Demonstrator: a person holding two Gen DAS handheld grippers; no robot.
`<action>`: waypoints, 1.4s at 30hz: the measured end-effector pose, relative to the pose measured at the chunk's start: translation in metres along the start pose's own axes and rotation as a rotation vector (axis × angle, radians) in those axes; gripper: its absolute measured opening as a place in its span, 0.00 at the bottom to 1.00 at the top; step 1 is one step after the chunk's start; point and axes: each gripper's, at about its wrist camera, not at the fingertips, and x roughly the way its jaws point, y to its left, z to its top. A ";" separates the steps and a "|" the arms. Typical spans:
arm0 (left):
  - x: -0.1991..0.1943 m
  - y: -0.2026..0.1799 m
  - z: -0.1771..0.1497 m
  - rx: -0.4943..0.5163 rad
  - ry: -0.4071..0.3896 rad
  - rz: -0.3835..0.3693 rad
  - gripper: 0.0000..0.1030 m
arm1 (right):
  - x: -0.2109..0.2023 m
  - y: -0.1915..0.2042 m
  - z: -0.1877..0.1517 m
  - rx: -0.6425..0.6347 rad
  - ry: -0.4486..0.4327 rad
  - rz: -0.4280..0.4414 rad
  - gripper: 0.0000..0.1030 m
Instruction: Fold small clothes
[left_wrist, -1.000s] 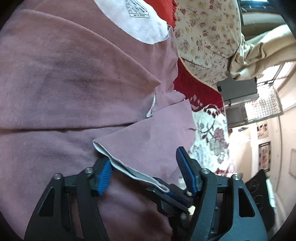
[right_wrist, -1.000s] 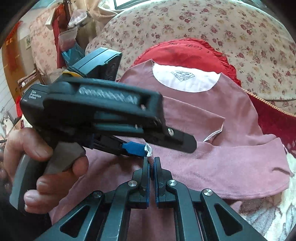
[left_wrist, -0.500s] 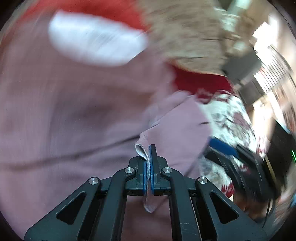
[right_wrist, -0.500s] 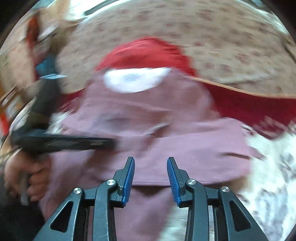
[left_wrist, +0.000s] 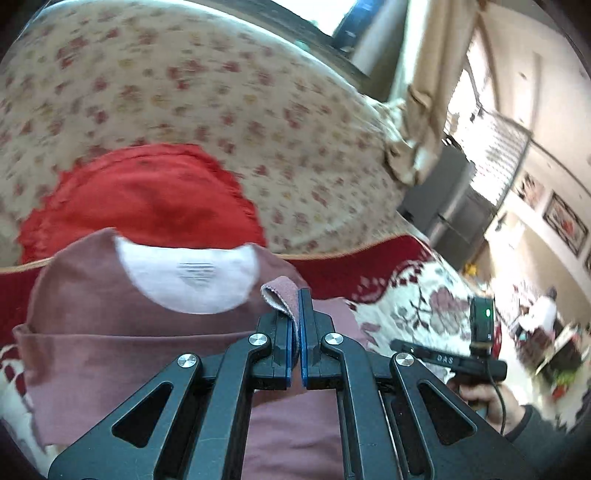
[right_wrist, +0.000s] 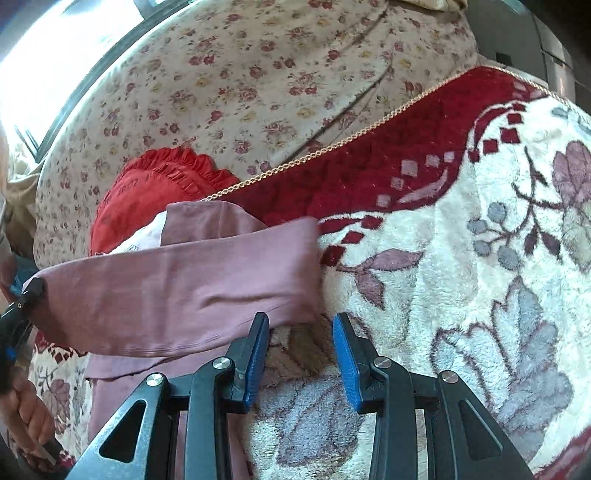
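Left gripper (left_wrist: 294, 325) clamped on a fold of the mauve T-shirt (left_wrist: 110, 339), right gripper (right_wrist: 301, 354) spread wide just beside the shirt's edge, shirt lying on floral blanket (right_wrist: 461, 295), red cushion (left_wrist: 147, 195) behind collar.

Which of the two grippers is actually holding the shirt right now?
The left gripper: its blue pads are clamped on a fold of the mauve shirt. The right gripper is open, holding nothing.

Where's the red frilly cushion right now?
The red cushion sits upper left in both views, behind the mauve shirt's white collar lining, against the floral pillow.
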 end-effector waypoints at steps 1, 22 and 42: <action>-0.008 0.009 0.004 -0.016 -0.010 0.025 0.02 | 0.001 0.001 0.000 0.006 0.002 0.006 0.33; -0.057 0.115 -0.026 -0.238 0.038 0.277 0.01 | -0.001 0.015 -0.001 -0.003 0.001 0.037 0.33; -0.063 0.135 -0.030 -0.336 0.004 0.379 0.46 | 0.002 0.037 -0.007 -0.083 0.014 0.031 0.33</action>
